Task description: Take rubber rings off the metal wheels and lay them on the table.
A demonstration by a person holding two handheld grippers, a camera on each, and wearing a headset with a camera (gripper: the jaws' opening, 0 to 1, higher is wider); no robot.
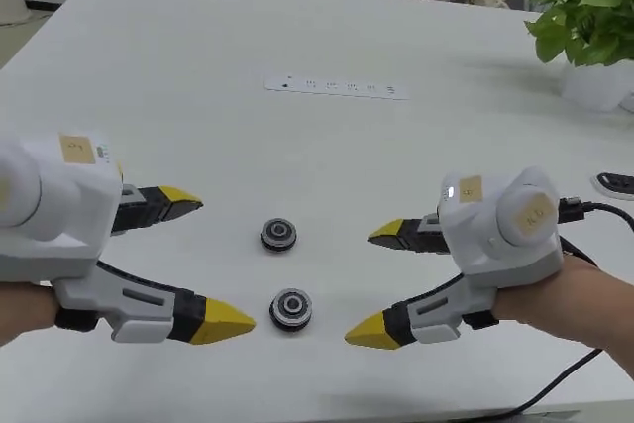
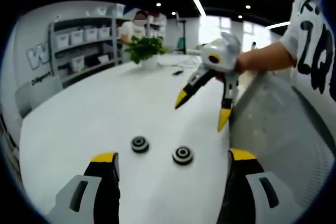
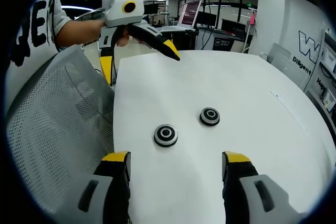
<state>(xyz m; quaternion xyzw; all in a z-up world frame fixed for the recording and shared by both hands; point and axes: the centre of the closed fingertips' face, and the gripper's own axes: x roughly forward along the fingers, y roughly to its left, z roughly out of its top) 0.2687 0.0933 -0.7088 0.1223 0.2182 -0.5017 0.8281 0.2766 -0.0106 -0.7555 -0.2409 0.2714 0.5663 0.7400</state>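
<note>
Two small metal wheels with black rubber rings lie flat on the white table, one farther [image 1: 278, 234] and one nearer [image 1: 291, 309]. My left gripper [image 1: 216, 263] stands open to their left, nothing between its yellow-tipped jaws. My right gripper [image 1: 378, 282] stands open to their right, also holding nothing. The left gripper view looks across both wheels [image 2: 139, 144] [image 2: 182, 155] toward the right gripper [image 2: 202, 108]. Ahead of the right gripper's own jaws lie the wheels [image 3: 166, 135] [image 3: 209, 116], with the left gripper [image 3: 142, 56] beyond them.
A white power strip [image 1: 335, 86] lies across the table's middle, farther back. A potted plant [image 1: 586, 17] stands at the back right. A black cable [image 1: 594, 213] and a small dark object [image 1: 614, 184] lie at the right edge. A mesh chair back [image 3: 58, 124] sits by the near edge.
</note>
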